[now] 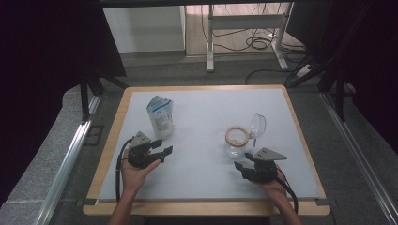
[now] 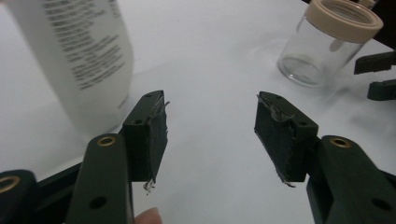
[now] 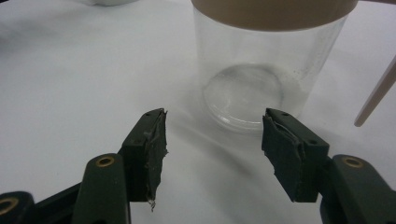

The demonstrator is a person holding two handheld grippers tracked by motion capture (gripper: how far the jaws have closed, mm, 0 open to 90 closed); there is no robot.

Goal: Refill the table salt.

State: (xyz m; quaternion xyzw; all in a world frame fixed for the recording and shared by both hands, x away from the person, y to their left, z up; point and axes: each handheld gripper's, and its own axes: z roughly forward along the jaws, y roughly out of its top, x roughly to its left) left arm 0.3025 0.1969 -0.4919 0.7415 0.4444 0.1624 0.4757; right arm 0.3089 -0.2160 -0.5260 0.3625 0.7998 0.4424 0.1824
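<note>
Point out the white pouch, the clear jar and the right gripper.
white pouch point(image 1: 161, 118), high view, on its printed front.
clear jar point(image 3: 261, 84), right gripper view, on its glass wall.
right gripper point(image 1: 241, 167), high view, between its fingertips.

High view: overhead from the person's side, facing forward over the table. Gripper views: close, low over the tabletop. All share the jar.
</note>
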